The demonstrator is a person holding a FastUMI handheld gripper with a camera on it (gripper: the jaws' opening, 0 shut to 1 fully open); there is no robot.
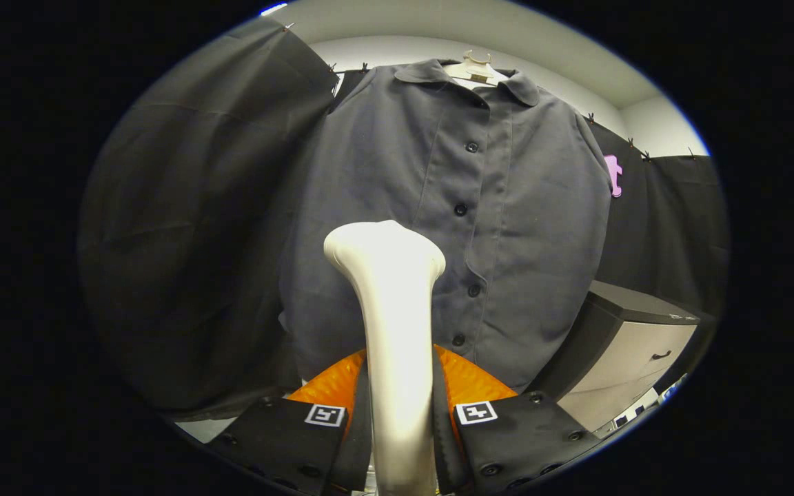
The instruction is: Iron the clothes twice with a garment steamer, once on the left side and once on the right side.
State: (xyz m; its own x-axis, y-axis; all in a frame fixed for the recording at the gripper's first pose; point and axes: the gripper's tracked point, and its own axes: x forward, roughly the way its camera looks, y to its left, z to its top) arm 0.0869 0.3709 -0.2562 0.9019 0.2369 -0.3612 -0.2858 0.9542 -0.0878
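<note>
1. Gripper [400, 413] fingers are clamped on the neck of the glossy white plastic garment steamer [394, 324] I hold upright.
2. Its flared head sits just before the dark grey buttoned shirt [507, 227] (on a pale hanger [474, 69]).
3. I see a grey drawer cabinet [635, 348] beside the shirt.

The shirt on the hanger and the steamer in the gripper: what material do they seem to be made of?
Shirt: dark grey woven cloth, matte, with soft folds and dark buttons; probably cotton or a blend. Steamer: smooth cream plastic, by its glossy highlights, clamped between both fingers of the gripper. Hanger: pale, likely plastic; too small to tell.
</note>
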